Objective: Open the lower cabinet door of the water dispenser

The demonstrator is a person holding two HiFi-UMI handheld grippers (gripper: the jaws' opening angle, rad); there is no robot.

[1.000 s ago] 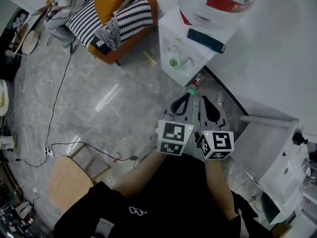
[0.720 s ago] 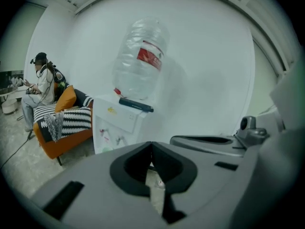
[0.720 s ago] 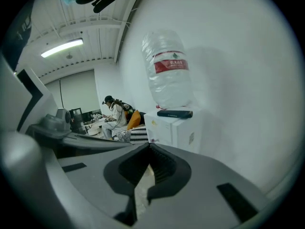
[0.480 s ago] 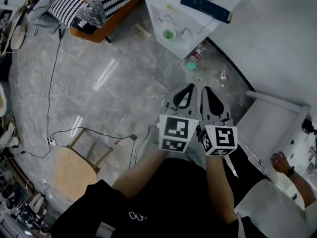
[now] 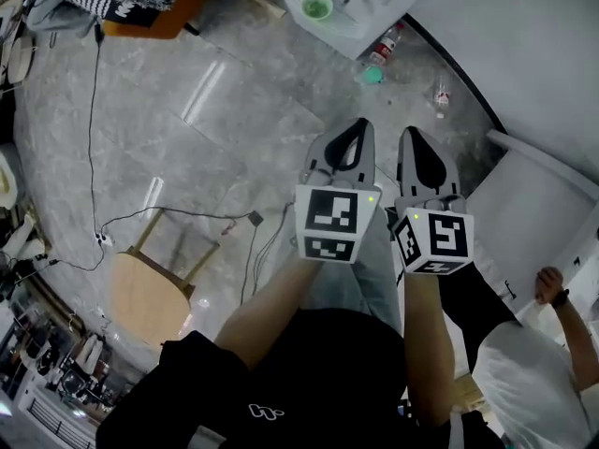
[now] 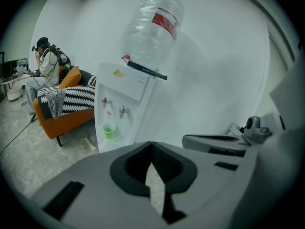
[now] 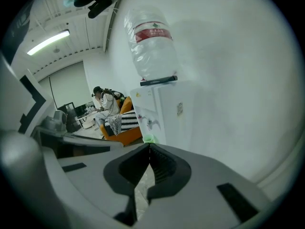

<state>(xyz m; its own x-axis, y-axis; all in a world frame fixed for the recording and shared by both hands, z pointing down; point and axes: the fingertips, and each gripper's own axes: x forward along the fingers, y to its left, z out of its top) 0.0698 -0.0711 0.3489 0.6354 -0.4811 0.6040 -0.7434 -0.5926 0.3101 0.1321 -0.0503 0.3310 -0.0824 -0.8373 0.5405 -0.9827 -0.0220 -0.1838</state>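
White bottle-topped water dispenser (image 6: 121, 104) lies far ahead; grey left gripper (image 5: 354, 125) and right gripper (image 5: 413, 133), pressed together and empty, are sinking toward door height.

Bright, even indoor light. A long white ceiling tube lamp (image 7: 48, 41) glows at the right gripper view's upper left; pale glare streaks lie on the glossy grey marble floor (image 5: 201, 92). Both gripper views bow strongly, black at the corners, and their nearest foreground seems slightly soft.
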